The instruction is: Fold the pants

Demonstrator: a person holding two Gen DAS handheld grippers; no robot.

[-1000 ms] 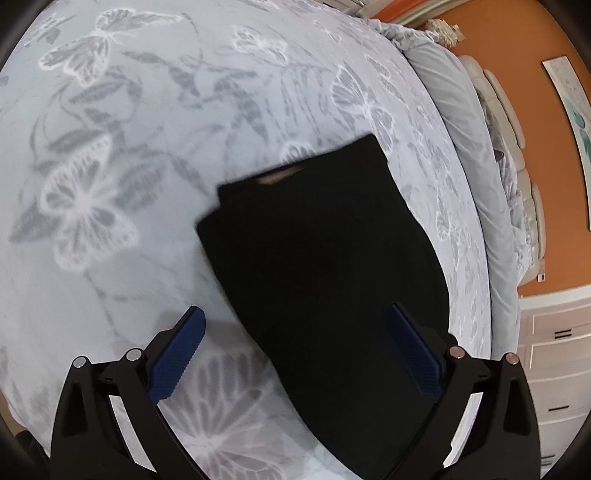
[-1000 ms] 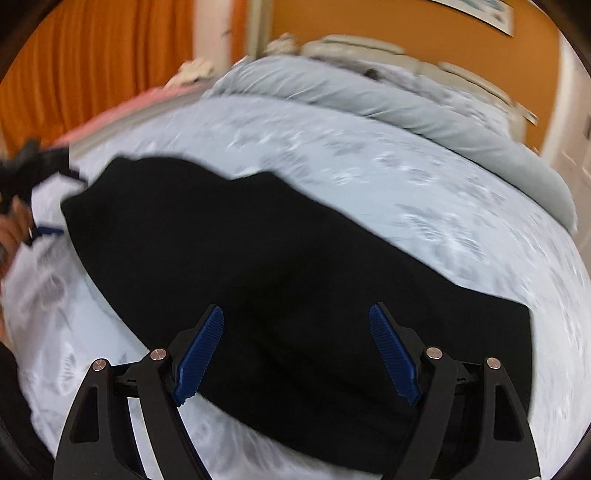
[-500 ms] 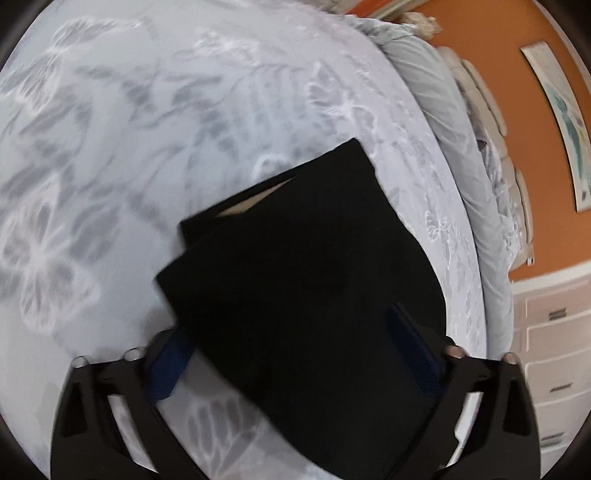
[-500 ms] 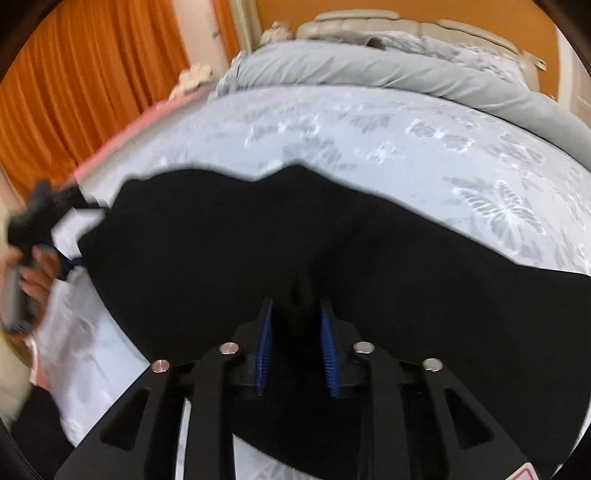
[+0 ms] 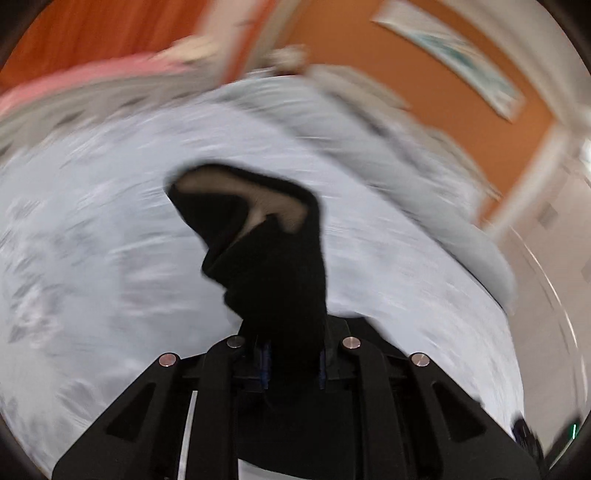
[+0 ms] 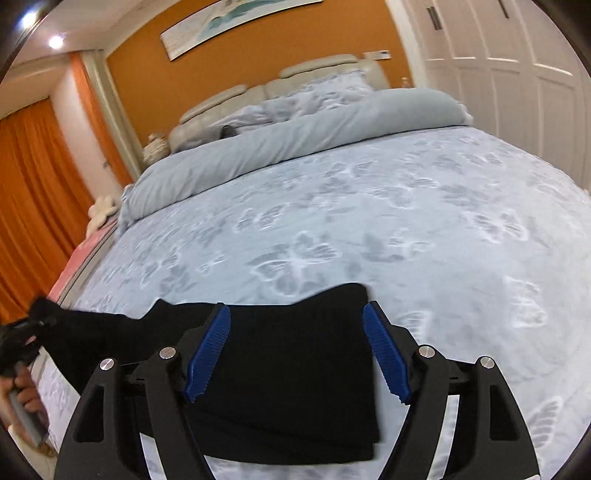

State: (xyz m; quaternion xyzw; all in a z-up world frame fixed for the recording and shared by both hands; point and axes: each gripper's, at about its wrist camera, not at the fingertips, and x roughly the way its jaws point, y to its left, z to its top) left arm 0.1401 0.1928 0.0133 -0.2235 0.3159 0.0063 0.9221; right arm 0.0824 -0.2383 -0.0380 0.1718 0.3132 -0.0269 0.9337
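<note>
Blurrily, the left wrist view had the left gripper [image 5: 291,363], jaws just closing, clamped on black fabric pants [image 5: 273,273] above the pale butterfly-print bedspread [image 5: 92,266]. Right wrist view: right gripper [image 6: 295,350] jaws just reopened wide, gripping nothing, pants on the bedspread beneath.

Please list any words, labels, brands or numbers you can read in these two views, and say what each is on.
None can be read.
The wall picture shows only a painted design, no lettering.
The small plate above the headboard is too small to read.
The pants and bedspread carry no text.
</note>
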